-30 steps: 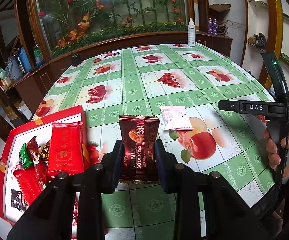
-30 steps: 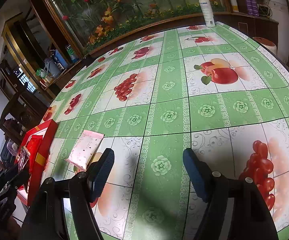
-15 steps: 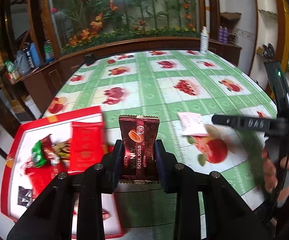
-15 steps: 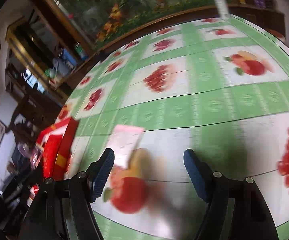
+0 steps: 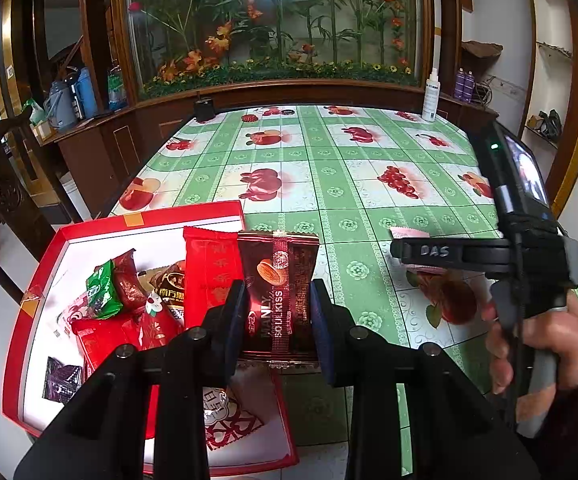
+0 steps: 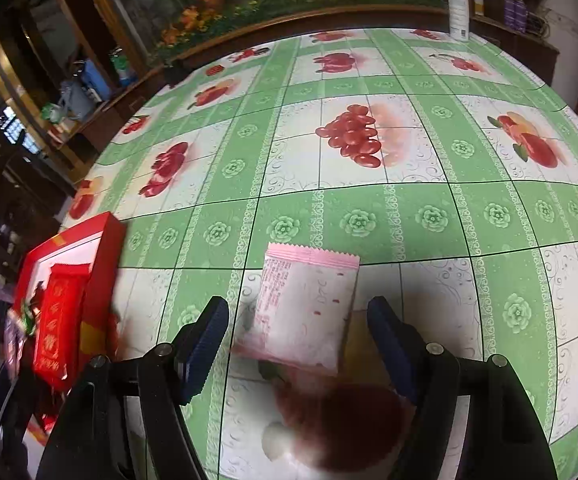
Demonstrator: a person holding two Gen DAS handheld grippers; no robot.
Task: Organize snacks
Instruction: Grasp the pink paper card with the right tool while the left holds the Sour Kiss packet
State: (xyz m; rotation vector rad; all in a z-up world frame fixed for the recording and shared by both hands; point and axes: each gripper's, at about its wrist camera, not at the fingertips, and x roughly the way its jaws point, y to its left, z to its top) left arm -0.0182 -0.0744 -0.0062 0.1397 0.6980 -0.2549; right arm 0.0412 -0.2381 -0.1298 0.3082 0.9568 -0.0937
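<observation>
Left tool [image 5: 277,320] clamped on a dark red snack packet [image 5: 279,292] printed "MANLY SOUL KISS" with an almond picture, held upright above the near right corner of the red box [image 5: 33,272]. Inside the box, red, green and brown wrappers with Chinese writing too small to read. Right tool [image 6: 297,344] spread wide on either side of a pink-edged white sachet [image 6: 305,308], flat on the green fruit-print counter [image 6: 369,220]; sachet print illegible. "DAS" lettered on the right tool's body in the left view.
</observation>
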